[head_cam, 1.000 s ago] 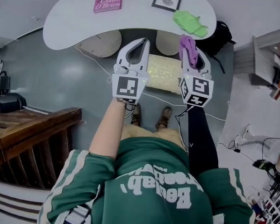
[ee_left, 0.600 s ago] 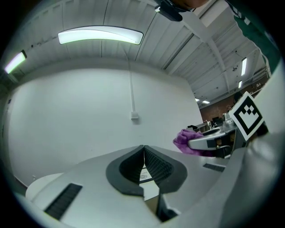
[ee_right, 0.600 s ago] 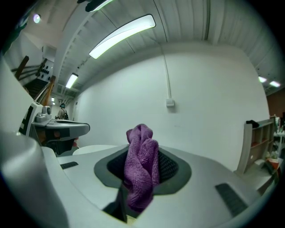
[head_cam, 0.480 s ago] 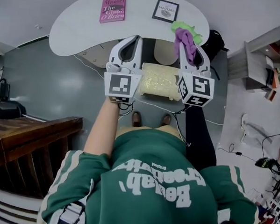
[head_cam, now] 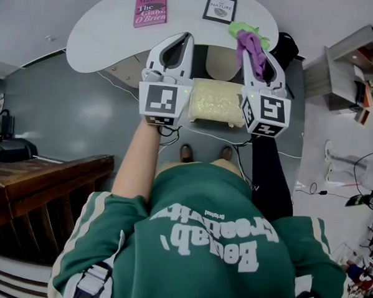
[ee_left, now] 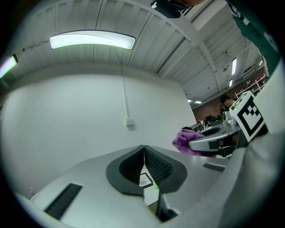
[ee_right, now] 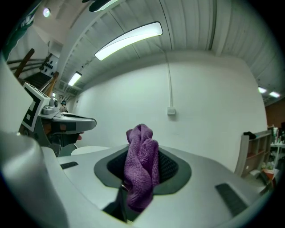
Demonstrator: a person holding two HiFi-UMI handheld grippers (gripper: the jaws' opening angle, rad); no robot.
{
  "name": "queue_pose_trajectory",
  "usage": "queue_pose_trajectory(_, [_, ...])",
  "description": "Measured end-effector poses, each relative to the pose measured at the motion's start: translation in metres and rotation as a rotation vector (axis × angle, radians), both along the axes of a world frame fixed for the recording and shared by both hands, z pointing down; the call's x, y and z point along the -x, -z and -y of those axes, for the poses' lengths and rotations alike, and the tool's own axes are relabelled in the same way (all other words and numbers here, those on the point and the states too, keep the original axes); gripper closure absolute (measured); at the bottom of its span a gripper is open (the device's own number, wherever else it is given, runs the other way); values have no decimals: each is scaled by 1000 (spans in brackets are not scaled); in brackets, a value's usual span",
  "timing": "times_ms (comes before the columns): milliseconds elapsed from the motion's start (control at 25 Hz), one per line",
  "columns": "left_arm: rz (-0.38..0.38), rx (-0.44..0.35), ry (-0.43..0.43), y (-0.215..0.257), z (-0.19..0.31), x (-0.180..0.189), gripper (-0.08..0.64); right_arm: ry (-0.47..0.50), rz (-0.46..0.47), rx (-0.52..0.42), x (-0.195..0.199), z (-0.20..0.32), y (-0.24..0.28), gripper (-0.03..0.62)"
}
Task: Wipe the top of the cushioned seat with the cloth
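High beside the right end of the cushioned seat (head_cam: pixel 215 102), whose long axis runs left to right, the cloth (head_cam: pixel 249 44) is held bunched lengthwise in the clamped right gripper (head_cam: pixel 254 55), the left gripper (head_cam: pixel 179 46) being closed on nothing; wiping is judged not yet begun, so lowering onto the seat top is called for.

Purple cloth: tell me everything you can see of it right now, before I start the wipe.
The purple cloth looks like fuzzy, terry-like fabric, bunched into a twisted, folded wad. It is pinched between the jaws of the right hand-held gripper, which are shut on it. One lump stands above the jaws and the rest hangs in front of them. Only the jaw pads appear to touch it. In the head view it is held in the air beyond the cushioned seat, not on it.
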State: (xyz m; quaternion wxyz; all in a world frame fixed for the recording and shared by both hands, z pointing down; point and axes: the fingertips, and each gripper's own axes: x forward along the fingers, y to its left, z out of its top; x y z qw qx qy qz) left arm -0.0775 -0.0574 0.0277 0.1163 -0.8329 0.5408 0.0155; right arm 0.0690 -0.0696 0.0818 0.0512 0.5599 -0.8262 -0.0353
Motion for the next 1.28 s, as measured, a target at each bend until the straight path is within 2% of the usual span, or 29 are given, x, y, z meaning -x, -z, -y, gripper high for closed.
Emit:
queue_pose_trajectory(240, [0, -17, -12, 3, -2, 3, 543, 4, -2, -18, 2, -5, 2, 456])
queue_pose_trajectory(440, [13, -38, -4, 5, -5, 7, 543, 27, -58, -40, 15, -12, 1, 462])
queue_pose_trajectory(1280, [-6, -41, -12, 8, -8, 13, 543, 10, -42, -42, 20, -14, 3, 462])
